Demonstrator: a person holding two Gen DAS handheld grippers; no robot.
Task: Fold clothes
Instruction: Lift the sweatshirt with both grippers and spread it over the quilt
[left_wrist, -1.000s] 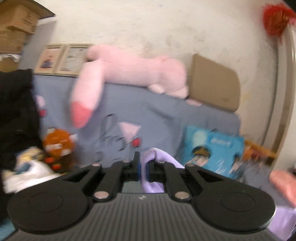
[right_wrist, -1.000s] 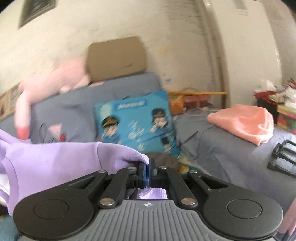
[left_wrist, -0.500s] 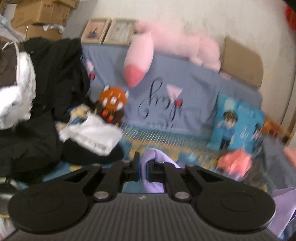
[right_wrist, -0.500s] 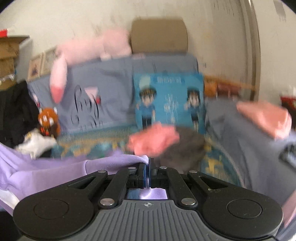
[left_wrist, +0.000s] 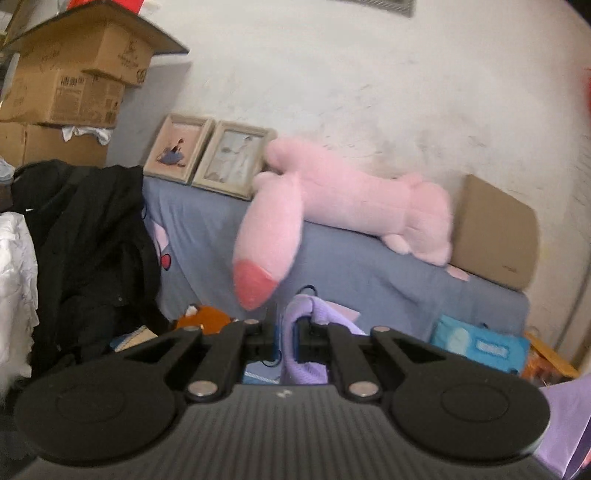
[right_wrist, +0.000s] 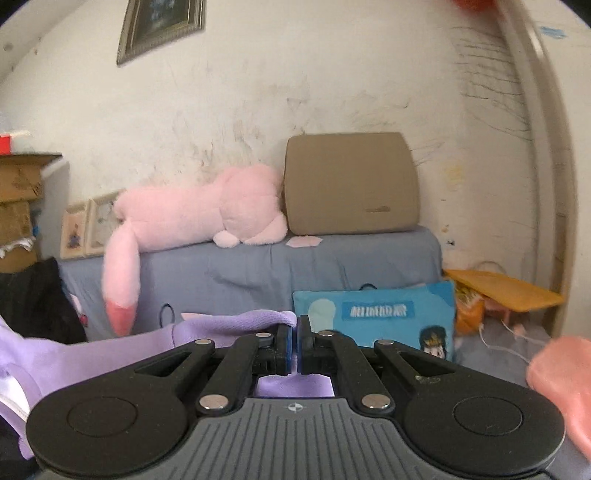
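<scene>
Counted: one lilac garment (left_wrist: 308, 325), pinched at two places and held up off the bed. Left gripper (left_wrist: 286, 334) clenched on a bunched fold of it, cloth rising above the jaws and hanging below them. Right gripper (right_wrist: 294, 349) clamped nearly closed on a ribbed edge of the same garment, cloth trailing away to the left in the right wrist view and showing again under the jaws.

Behind, along the wall: one grey-blue cover (right_wrist: 332, 266) over a raised ledge. On the ledge, one long pink plush toy (left_wrist: 369, 206), its red-tipped limb drooping over the front; one tan cushion (right_wrist: 351, 184) just beside the plush, leaning on the wall; two framed pictures (left_wrist: 207, 158) propped side by side at the other end. One more framed picture (right_wrist: 162, 26) hung high on the wall.

Below the ledge: one blue cartoon pillow (right_wrist: 376, 317). One orange soft toy (left_wrist: 201, 319), mostly hidden. One pile of black clothing (left_wrist: 85, 236) at the left. Three cardboard boxes (left_wrist: 66, 88) stacked above it, as far as could be made out. One salmon-pink cloth (right_wrist: 561, 380) at the right edge, blurred.
</scene>
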